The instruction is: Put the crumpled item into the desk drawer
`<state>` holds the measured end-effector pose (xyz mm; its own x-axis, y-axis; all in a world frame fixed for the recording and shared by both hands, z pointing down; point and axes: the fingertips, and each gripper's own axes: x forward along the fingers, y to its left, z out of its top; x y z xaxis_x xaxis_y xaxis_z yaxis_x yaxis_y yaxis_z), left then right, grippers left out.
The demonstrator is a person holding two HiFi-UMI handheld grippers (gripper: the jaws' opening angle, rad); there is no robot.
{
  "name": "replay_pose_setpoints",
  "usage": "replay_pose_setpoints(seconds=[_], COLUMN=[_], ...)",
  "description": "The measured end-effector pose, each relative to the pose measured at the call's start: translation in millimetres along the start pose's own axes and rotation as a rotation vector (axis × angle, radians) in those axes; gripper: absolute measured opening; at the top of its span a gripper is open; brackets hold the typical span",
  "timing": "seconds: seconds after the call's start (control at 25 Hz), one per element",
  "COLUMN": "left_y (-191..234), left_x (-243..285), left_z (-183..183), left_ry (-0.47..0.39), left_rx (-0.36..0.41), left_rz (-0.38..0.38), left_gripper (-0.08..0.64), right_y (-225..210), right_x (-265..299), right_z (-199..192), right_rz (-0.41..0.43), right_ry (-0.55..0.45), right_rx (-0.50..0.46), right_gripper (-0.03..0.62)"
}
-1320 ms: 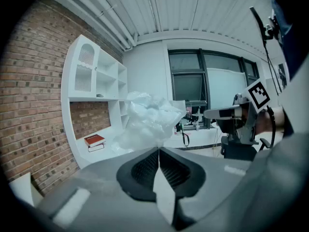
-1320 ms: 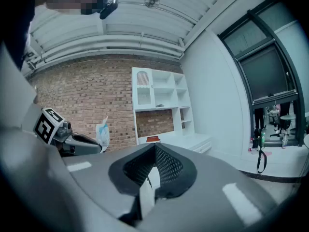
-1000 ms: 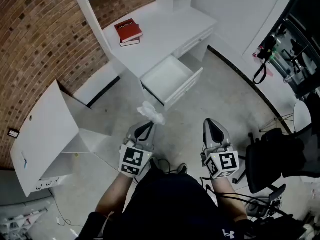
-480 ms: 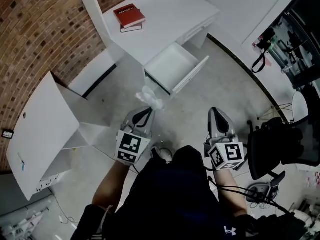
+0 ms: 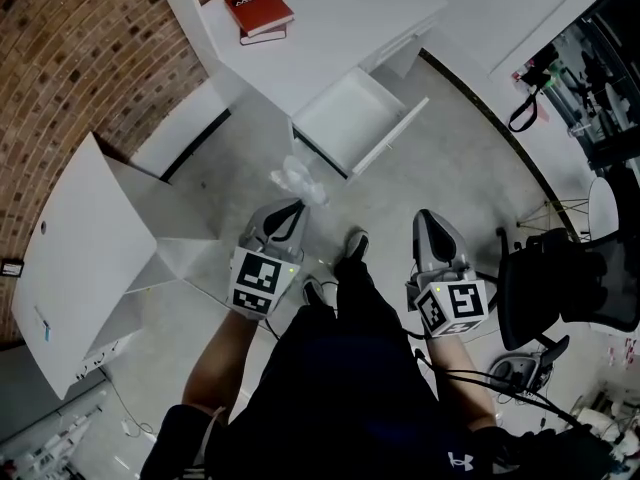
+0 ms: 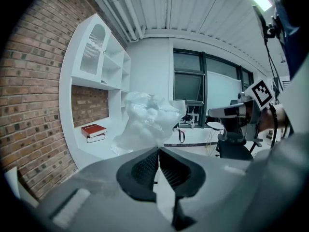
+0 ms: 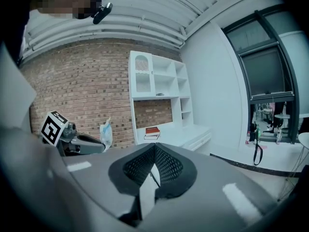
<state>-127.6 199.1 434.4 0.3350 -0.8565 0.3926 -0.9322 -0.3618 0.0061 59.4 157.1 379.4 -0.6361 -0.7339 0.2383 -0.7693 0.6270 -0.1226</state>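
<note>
Crumpled item [image 5: 299, 180] pinched in forward-held left gripper [image 5: 296, 208].

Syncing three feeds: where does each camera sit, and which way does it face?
Head view: on the head, steeply down; left gripper, right gripper, forearms, legs, drawer.
Left gripper view: along shut jaws pinching the crumpled item, toward the desk; right gripper at right.
Right gripper view: along shut empty jaws toward the desk; left gripper at left.
All show the red book.

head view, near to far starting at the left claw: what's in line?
left claw, shut on crumpled plastic → open drawer → red book on the desk
</note>
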Motion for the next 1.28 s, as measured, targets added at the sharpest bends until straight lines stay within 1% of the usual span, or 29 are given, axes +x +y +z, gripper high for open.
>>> replay_pose_setpoints(seconds=[0.32, 0.68, 1.04, 1.16, 1.28], left_y=[24.4, 48.4, 57.5, 59.9, 61.1], left_x=[42.9, 121.8, 191.4, 211.6, 229.7], left_z=[12.2, 27.9, 20.1, 14.7, 3.5], left_ry=[0.040, 0.116, 0.233, 0.265, 0.308], left_rx=[0.018, 0.042, 0.069, 0.065, 0.061], left_rz=[0.021, 0.031, 0.013, 0.000, -0.030], left_gripper=[0.009, 0.009, 0.009, 0.009, 0.009], right_y=[-23.7, -79.8, -129.6, -144.7, -154.6], right_x=[57.1, 127.7, 168.4, 176.0, 182.2], right_z=[8.4, 25.0, 31.1, 30.9, 28.3], right_rz=[0.054, 0.104, 0.135, 0.128, 0.110], right_ry=[-0.008, 0.001, 0.009, 0.018, 0.033], right_rx=[0.029, 0.061, 0.107, 0.118, 0.134], right_gripper=[0.002, 0.002, 0.002, 0.002, 0.003])
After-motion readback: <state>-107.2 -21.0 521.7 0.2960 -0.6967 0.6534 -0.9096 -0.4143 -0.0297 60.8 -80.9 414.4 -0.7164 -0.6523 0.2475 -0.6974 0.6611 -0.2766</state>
